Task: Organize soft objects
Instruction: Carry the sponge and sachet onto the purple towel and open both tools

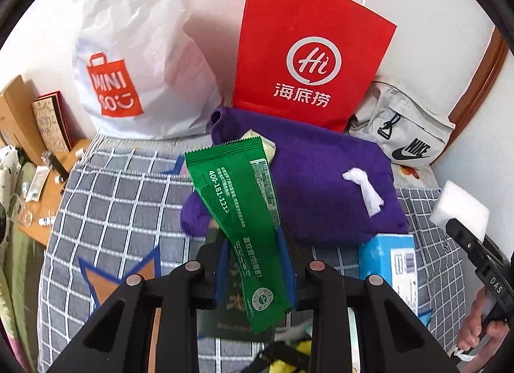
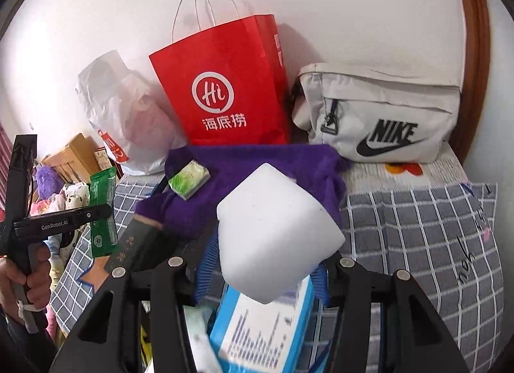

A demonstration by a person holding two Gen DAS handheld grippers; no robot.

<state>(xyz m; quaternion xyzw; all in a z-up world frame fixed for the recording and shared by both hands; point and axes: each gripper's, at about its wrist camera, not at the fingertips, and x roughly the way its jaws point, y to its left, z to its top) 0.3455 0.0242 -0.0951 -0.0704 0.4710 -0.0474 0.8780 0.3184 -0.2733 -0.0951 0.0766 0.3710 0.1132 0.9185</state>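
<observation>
My left gripper point(image 1: 253, 241) is shut on a green wipes packet point(image 1: 239, 205) and holds it up above the checked bed cover; it also shows in the right wrist view point(image 2: 102, 212). My right gripper point(image 2: 263, 260) is shut on a white sponge block point(image 2: 276, 234), held above a blue box point(image 2: 266, 331); the sponge shows at the right in the left wrist view point(image 1: 461, 210). A purple towel point(image 1: 321, 180) lies ahead with a small green tissue pack point(image 2: 189, 180) and a white knotted scrap point(image 1: 364, 188) on it.
A red paper bag point(image 1: 308, 58), a white Miniso plastic bag point(image 1: 135, 51) and a grey Nike bag point(image 2: 382, 115) stand against the wall behind the towel. A dark box point(image 2: 138, 244) lies under the grippers. A wooden side table point(image 1: 48, 193) with clutter is at the left.
</observation>
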